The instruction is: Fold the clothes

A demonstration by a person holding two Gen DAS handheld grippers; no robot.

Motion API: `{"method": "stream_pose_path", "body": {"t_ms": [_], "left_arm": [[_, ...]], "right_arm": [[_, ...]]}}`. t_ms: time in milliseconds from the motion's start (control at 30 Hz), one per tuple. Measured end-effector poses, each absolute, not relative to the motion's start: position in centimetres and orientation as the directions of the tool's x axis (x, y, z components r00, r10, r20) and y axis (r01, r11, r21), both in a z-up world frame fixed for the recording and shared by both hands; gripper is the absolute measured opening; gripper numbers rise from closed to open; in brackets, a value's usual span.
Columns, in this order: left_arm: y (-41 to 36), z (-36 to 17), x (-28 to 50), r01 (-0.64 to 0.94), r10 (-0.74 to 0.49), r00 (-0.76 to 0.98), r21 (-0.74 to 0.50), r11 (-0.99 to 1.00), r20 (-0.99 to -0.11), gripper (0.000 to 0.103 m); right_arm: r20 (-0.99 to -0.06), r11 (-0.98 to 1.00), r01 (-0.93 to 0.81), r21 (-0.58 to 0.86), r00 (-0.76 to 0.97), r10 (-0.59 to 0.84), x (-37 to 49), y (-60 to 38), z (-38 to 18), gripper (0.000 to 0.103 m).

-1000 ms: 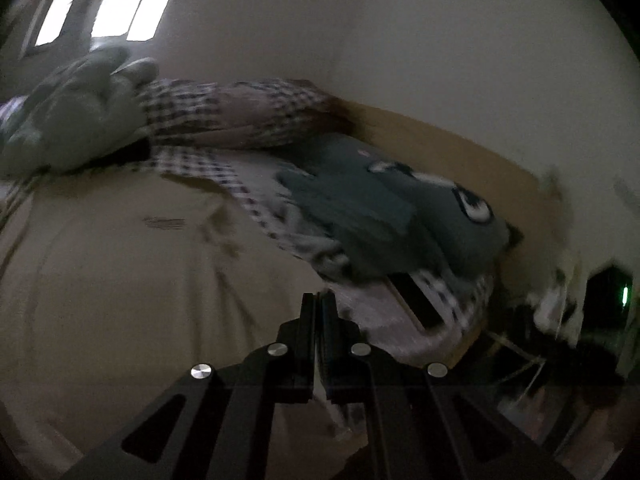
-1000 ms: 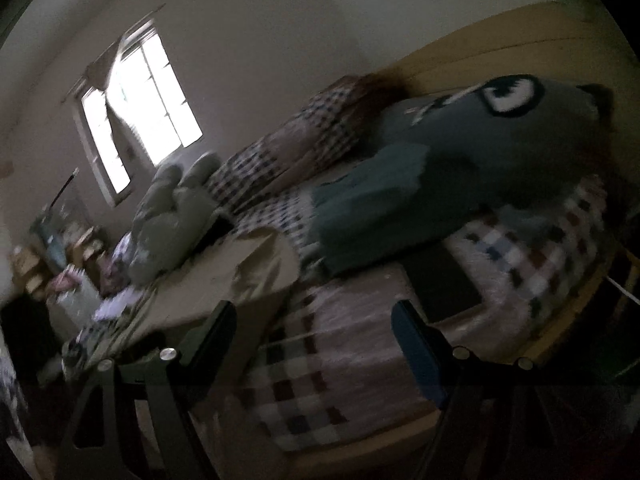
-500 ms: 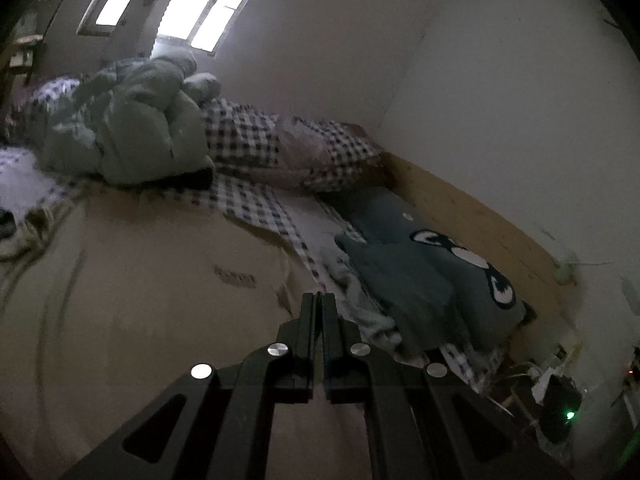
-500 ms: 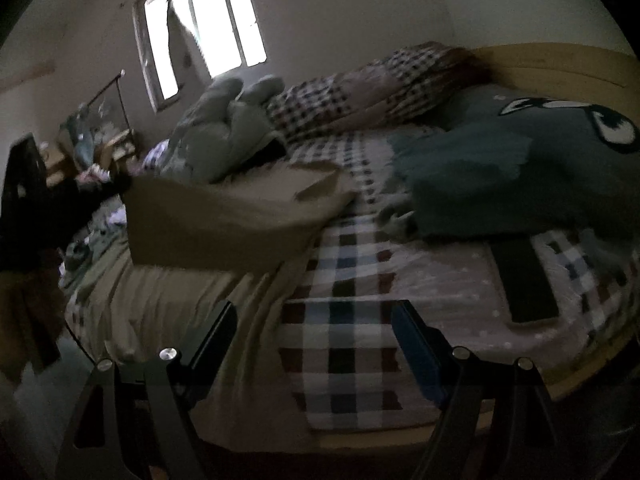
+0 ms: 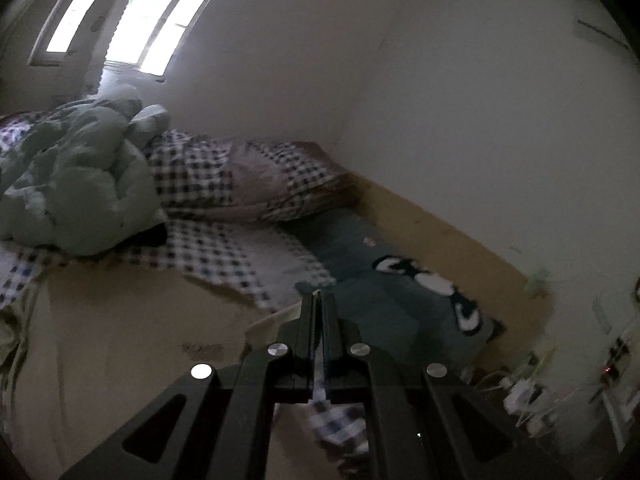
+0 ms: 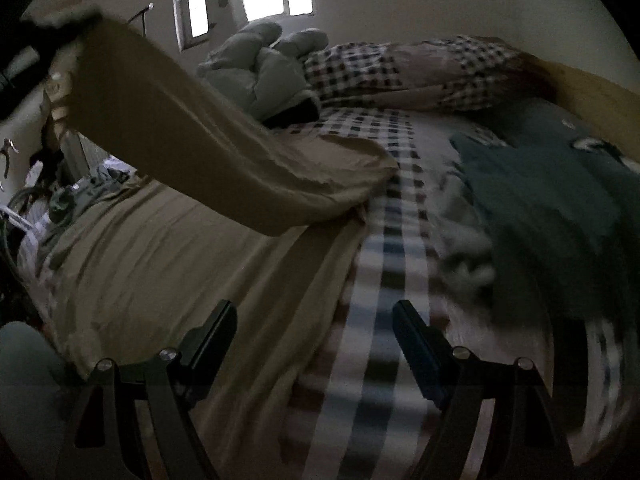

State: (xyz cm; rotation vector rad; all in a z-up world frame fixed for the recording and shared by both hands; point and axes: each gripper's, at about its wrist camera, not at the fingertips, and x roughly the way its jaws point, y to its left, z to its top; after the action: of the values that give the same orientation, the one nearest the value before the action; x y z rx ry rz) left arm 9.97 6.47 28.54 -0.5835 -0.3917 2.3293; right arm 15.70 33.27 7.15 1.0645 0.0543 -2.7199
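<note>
Bedding covers most of both views: a checked sheet [image 6: 384, 280] lies over the bed, with a checked pillow [image 5: 248, 184] at the far end against the white wall [image 5: 440, 100] and a pale green quilt [image 5: 76, 184] bunched beside it under the bright window [image 5: 132, 12]. A dark teal blanket with a cartoon face [image 5: 420, 300] lies along the wooden bed frame [image 5: 452, 240]. The beige garment [image 6: 180, 240] is spread across the near side of the bed, and one part of it is lifted in a long band up to the left tool [image 6: 44, 36], seen dimly at the upper left of the right wrist view. In its own view the left tool [image 5: 318, 300] has its fingers pressed together, with a sliver of cloth between them. The right tool [image 6: 312, 332] hangs over the sheet and garment edge with fingers wide apart, holding nothing. Clutter [image 5: 532, 384] sits past the bed's corner, too dim to make out.
</note>
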Motion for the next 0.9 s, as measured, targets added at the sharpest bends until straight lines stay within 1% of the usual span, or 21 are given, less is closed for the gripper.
{"method": "stream_pose_path", "body": {"t_ms": [133, 200, 267, 367, 467, 567, 600, 633, 667, 700, 733, 867, 900], "left_arm": [[6.3, 30.7, 7.8, -0.552, 0.712, -0.649, -0.479, -0.682, -0.267, 0.001], [6.1, 31.5, 6.8, -0.543, 0.713, -0.653, -0.498, -0.677, -0.257, 0.001], [5.8, 32.1, 5.9, -0.532, 0.710, -0.659, -0.512, -0.674, -0.250, 0.001], [5.1, 32.7, 4.3, -0.514, 0.706, -0.665, -0.537, -0.669, -0.243, 0.001], [4.5, 33.1, 2.9, -0.497, 0.703, -0.667, -0.555, -0.667, -0.247, 0.001], [4.0, 33.3, 1.9, -0.483, 0.694, -0.673, -0.557, -0.675, -0.258, 0.001], [3.9, 33.2, 1.4, -0.477, 0.688, -0.676, -0.556, -0.681, -0.264, 0.001], [3.7, 33.2, 1.0, -0.470, 0.683, -0.679, -0.554, -0.687, -0.269, 0.001], [3.5, 33.1, 0.5, -0.464, 0.677, -0.683, -0.553, -0.692, -0.275, 0.001], [3.4, 33.0, 0.1, -0.457, 0.671, -0.686, -0.551, -0.698, -0.281, 0.001], [3.2, 32.9, -0.3, -0.450, 0.665, -0.689, -0.550, -0.704, -0.287, 0.001], [0.6, 31.3, -2.7, -0.380, 0.606, -0.732, -0.553, -0.742, -0.311, 0.001], [0.0, 30.9, -3.3, -0.362, 0.591, -0.742, -0.553, -0.751, -0.317, 0.001]], "right_arm": [[-0.727, -0.967, 0.250, 0.043, -0.656, -0.202, 10.4, 32.2, 5.4, 0.083], [-0.749, -0.971, 0.236, 0.024, -0.639, -0.174, 7.9, 32.1, 4.4, 0.083], [-0.755, -0.976, 0.214, 0.034, -0.634, -0.166, 5.9, 32.4, 3.7, 0.083], [-0.754, -0.977, 0.195, 0.083, -0.629, -0.190, 3.0, 32.8, 3.2, 0.083], [-0.754, -0.976, 0.203, 0.077, -0.629, -0.190, 0.8, 32.4, 2.9, 0.083], [-0.762, -0.973, 0.228, 0.038, -0.624, -0.176, -1.0, 31.6, 2.5, 0.081], [-0.765, -0.972, 0.234, 0.023, -0.621, -0.167, -1.5, 31.4, 2.3, 0.078], [-0.772, -0.972, 0.234, 0.014, -0.615, -0.159, -2.0, 31.3, 2.0, 0.068], [-0.781, -0.973, 0.231, 0.008, -0.606, -0.150, -2.6, 31.3, 1.7, 0.062], [-0.791, -0.974, 0.228, 0.005, -0.595, -0.143, -3.1, 31.3, 1.3, 0.052], [-0.800, -0.974, 0.226, 0.001, -0.584, -0.136, -3.5, 31.3, 0.9, 0.048], [-0.824, -0.973, 0.231, 0.004, -0.551, -0.134, -4.8, 31.4, -0.6, 0.042], [-0.824, -0.974, 0.227, 0.007, -0.551, -0.134, -4.9, 31.6, -0.6, 0.038]]}}
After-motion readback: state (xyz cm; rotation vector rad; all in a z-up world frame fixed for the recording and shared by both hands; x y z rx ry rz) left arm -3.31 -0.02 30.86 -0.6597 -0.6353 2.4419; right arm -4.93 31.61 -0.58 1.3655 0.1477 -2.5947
